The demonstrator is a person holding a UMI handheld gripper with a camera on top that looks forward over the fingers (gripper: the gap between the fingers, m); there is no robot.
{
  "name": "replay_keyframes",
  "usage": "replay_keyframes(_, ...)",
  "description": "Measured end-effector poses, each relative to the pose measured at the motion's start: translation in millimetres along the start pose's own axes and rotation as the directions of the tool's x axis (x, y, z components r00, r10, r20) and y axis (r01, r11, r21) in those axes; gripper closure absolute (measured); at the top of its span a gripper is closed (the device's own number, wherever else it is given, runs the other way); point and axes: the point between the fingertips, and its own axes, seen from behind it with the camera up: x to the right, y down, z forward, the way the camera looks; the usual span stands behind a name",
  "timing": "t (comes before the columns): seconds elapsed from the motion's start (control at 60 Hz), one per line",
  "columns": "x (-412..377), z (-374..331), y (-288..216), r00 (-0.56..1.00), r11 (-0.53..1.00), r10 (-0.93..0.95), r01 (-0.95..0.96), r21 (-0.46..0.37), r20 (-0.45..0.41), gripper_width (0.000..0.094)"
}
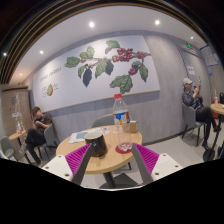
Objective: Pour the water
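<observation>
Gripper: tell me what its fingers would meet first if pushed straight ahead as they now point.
The gripper, fingers open with nothing between them, points at the round wooden table. Probably the dark cup near the table's middle comes first; the clear plastic bottle with red cap stands beyond it. Depth is hard to judge.

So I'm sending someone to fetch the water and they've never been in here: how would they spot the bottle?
Look below the big leaf mural on the back wall, to the round wooden table just ahead of the gripper and its open fingers. The bottle stands upright at the table's far side; it is the tallest thing there, clear, with a red cap and red label.
</observation>
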Motion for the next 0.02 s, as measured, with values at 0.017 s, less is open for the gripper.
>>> replay_keyframes(0.017,0.2,-2.9,2.7,1.000,1.000,-0.002,0.002,0.001,0.001,0.0085)
